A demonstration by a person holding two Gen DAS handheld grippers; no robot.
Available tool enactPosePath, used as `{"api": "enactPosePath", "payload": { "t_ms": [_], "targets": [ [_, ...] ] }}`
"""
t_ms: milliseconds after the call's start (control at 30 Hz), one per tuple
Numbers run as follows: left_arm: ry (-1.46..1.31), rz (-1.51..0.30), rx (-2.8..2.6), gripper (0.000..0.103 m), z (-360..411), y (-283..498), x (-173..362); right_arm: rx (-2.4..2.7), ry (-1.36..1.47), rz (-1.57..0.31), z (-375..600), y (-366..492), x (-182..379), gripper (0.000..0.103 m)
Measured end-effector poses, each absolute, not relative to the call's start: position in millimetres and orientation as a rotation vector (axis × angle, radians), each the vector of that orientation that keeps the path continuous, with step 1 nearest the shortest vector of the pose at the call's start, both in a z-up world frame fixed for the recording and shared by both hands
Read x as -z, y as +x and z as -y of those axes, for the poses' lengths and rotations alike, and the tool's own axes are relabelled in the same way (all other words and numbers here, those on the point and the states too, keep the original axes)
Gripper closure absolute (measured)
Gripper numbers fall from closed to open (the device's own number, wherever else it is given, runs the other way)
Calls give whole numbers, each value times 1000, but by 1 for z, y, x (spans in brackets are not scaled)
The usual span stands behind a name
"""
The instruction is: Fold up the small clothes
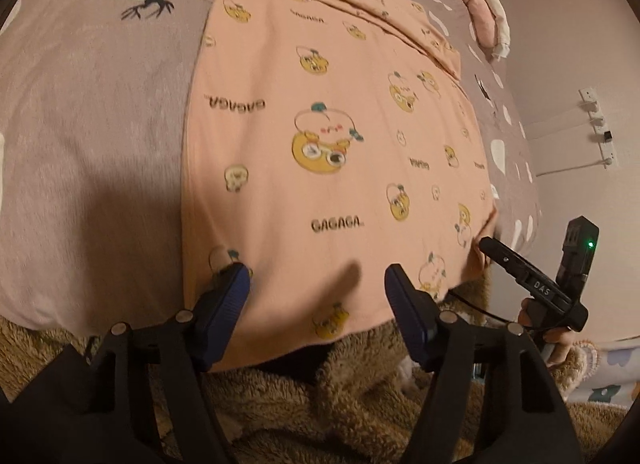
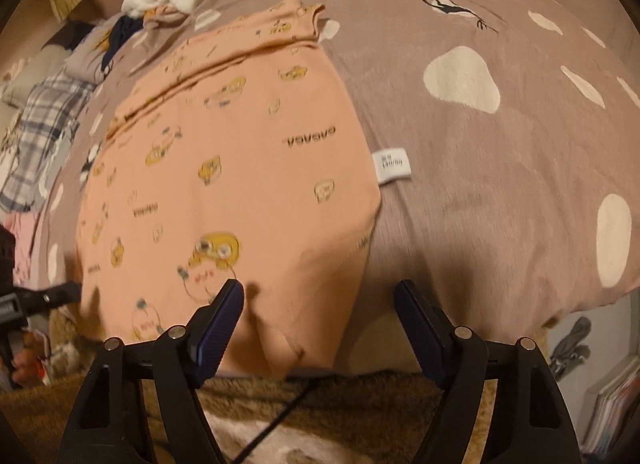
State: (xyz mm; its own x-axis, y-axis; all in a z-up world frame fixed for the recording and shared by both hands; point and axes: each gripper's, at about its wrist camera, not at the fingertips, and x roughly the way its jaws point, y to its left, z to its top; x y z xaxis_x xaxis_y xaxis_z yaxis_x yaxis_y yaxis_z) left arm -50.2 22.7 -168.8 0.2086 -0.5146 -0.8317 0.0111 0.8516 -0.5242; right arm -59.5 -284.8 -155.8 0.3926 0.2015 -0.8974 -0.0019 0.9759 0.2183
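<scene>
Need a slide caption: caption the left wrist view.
Open left gripper over the near hem of a peach printed garment spread on a bedspread.

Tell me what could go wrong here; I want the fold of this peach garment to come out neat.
1. The left gripper and right gripper stand open over the near hem of the peach garment; closing might also pinch the bedcover beneath.
2. The far part already lies folded over, so an uneven lift could drag it askew.
3. The white label juts out at the side edge and may stay showing.
</scene>
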Motion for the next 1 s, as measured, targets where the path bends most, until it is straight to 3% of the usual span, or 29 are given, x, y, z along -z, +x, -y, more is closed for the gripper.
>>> {"api": "enactPosePath", "payload": {
  "t_ms": [367,467,600,700,1000],
  "targets": [
    [-451,-1369,419,36,-20,-67,180,-153,185,-1199,285,-73,160,37],
    [-449,-1371,419,41,-21,-68,181,-162,191,-1208,286,-74,160,42],
    [-458,-1385,389,57,-30,-70,181,-182,177,-1204,281,-76,158,51],
    [-448,-1367,334,57,-40,-71,173,-198,177,-1201,276,-75,157,56],
    [-406,-1336,261,54,-51,-76,170,-181,123,-1175,262,-68,150,56]
  ]
}}
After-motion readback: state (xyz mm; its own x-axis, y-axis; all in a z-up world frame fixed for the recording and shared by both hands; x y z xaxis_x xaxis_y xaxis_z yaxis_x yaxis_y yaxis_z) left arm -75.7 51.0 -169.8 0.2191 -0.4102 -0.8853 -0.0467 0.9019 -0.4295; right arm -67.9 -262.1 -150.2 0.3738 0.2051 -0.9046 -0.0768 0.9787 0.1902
